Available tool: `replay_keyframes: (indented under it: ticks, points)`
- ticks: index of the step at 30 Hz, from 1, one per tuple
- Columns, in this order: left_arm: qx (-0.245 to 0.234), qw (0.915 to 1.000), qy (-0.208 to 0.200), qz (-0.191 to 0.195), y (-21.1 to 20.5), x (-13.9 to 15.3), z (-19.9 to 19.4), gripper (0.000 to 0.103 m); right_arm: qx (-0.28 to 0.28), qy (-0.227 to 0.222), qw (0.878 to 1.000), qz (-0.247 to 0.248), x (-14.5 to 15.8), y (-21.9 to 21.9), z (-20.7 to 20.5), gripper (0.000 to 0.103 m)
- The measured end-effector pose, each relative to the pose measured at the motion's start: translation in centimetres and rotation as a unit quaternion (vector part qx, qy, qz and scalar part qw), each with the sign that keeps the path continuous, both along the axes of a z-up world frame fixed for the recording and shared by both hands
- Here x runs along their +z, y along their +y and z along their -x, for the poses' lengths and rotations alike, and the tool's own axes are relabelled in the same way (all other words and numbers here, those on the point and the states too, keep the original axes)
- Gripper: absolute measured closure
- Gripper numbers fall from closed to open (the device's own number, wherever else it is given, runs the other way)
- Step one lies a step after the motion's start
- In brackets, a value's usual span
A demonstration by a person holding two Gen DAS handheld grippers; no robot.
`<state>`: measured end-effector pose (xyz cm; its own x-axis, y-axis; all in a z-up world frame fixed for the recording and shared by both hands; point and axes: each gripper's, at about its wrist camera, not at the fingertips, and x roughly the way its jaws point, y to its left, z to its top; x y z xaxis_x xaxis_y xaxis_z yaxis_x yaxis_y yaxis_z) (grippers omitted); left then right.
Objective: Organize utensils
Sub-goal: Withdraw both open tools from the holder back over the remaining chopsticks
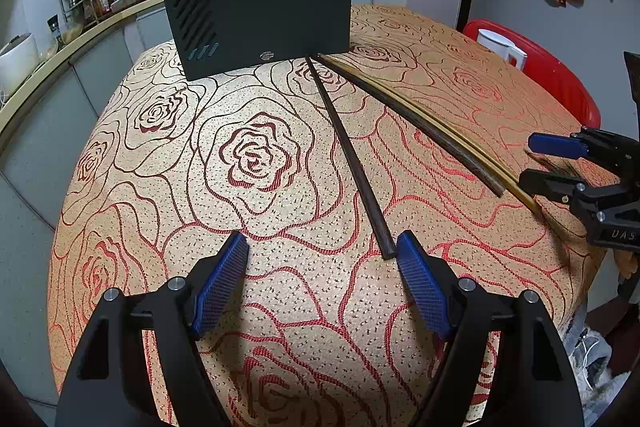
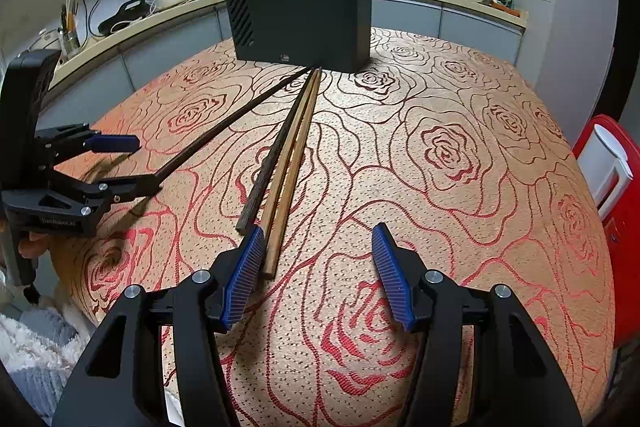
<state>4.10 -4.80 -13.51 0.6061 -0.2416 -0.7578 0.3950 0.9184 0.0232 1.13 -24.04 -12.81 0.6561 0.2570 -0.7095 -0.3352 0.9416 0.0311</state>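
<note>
- Three chopsticks (image 2: 280, 167) lie on the worktop (image 2: 460, 227), pointing at 12 o'clock toward the black holder (image 2: 304, 23).
- Left tongs (image 1: 322, 247) and right tongs (image 2: 318, 239) are both wide, holding nothing.
- Risk: one pad may push a stick, so it rolls away.

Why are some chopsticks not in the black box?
Three chopsticks are out, lying flat on the rose tablecloth in front of the black box. Others stand inside it already.

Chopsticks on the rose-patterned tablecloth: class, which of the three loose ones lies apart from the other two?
The thin dark brown chopstick lies alone, its near end by the left gripper. The speckled dark chopstick and light wooden chopstick lie side by side.
</note>
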Motion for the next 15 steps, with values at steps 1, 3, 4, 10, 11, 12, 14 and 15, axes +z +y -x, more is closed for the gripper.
replay_keyframes:
  ticks: [1, 3, 4, 10, 11, 12, 14, 15]
  points:
    - [0.0, 1.0, 0.0, 0.0, 0.04, -0.01, 0.0, 0.028, 0.001, -0.002, 1.0, 0.002, -0.01, 0.08, 0.06, 0.048]
    - [0.0, 1.0, 0.0, 0.0, 0.06, 0.0, -0.03, 0.028, 0.001, -0.004, 1.0, 0.009, 0.06, 0.16, 0.09, 0.048]
    - [0.0, 1.0, 0.0, 0.0, 0.08, -0.02, -0.01, 0.028, 0.0, -0.005, 1.0, 0.011, 0.07, 0.14, 0.07, 0.048]
    - [-0.001, 1.0, -0.003, -0.002, 0.11, -0.05, 0.01, 0.028, -0.017, -0.011, 1.0, 0.024, 0.08, -0.38, -0.21, 0.049]
    - [-0.001, 1.0, -0.004, -0.003, 0.09, -0.05, 0.01, 0.028, -0.016, -0.011, 0.999, 0.025, 0.08, -0.35, -0.22, 0.049]
    - [0.0, 1.0, -0.004, -0.003, 0.06, -0.07, 0.04, 0.028, -0.014, -0.011, 1.0, 0.025, 0.07, -0.32, -0.19, 0.049]
    - [0.0, 1.0, -0.005, -0.003, 0.04, -0.09, 0.05, 0.028, -0.006, -0.009, 1.0, 0.026, -0.02, -0.07, -0.09, 0.051]
    - [0.0, 1.0, -0.005, -0.003, 0.05, -0.09, 0.05, 0.028, -0.001, -0.008, 1.0, 0.028, -0.05, 0.1, -0.04, 0.054]
